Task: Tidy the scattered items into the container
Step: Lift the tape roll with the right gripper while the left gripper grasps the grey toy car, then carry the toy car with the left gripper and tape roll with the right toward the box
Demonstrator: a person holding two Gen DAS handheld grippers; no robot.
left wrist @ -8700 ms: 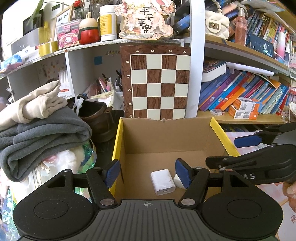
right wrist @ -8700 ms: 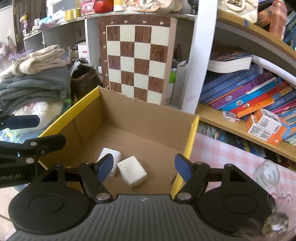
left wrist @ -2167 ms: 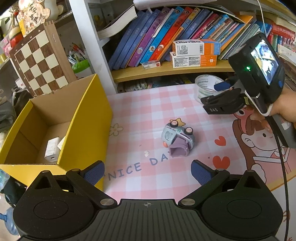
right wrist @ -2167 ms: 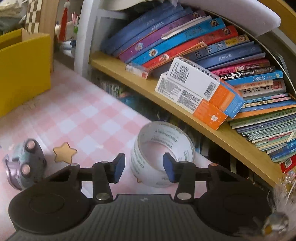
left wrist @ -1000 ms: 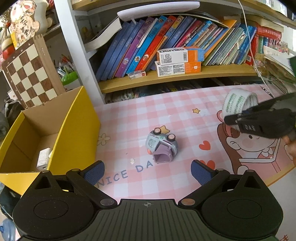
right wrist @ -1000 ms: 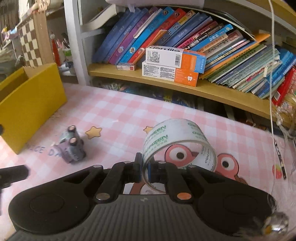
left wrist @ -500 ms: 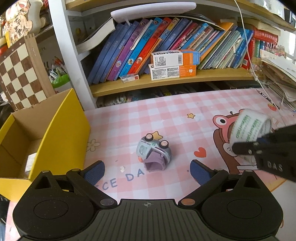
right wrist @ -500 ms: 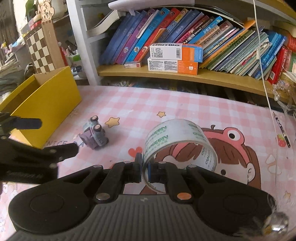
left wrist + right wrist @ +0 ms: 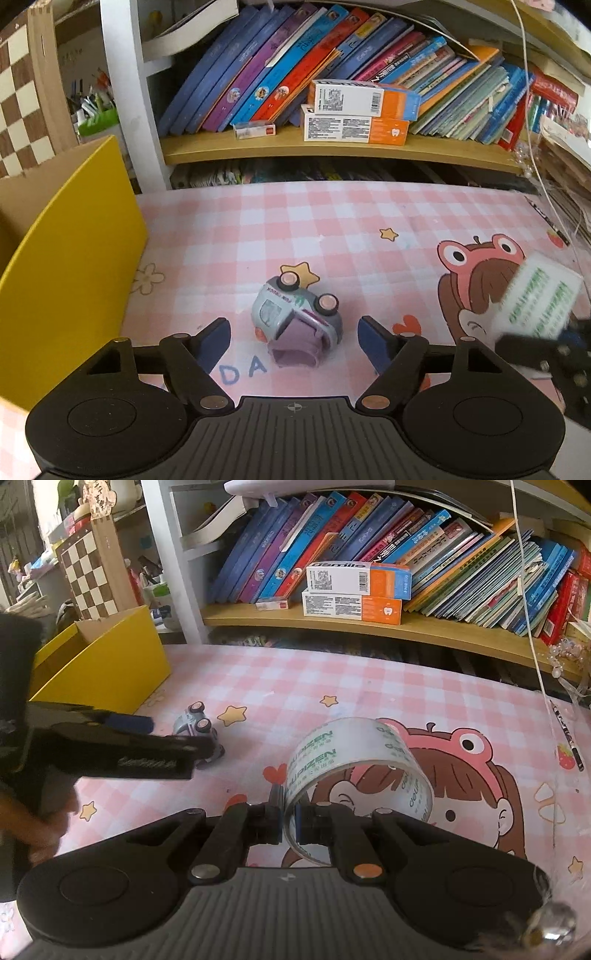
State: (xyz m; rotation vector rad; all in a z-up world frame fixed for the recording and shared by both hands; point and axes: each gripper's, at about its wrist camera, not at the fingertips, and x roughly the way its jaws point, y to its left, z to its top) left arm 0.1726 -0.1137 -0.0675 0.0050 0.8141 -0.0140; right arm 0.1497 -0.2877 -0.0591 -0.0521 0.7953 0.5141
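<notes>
Desk scene: tape roll in right gripper, toy car between left gripper's fingers.

Right gripper: jaws pinched nearly together on the wall of a clear tape roll, green print on its band, held clear of the pink checked mat. Left gripper: jaws spread wide, gripping nothing, one finger on either side of the toy car with a gap at each. Toy car: grey-blue and purple, lying tipped on its side on the mat, wheels showing. Yellow cardboard box: at the mat's left edge, open-topped, near the car; contents hidden from both views. Bookshelf: behind the mat, holding leaning books and two stacked orange-and-white cartons.
</notes>
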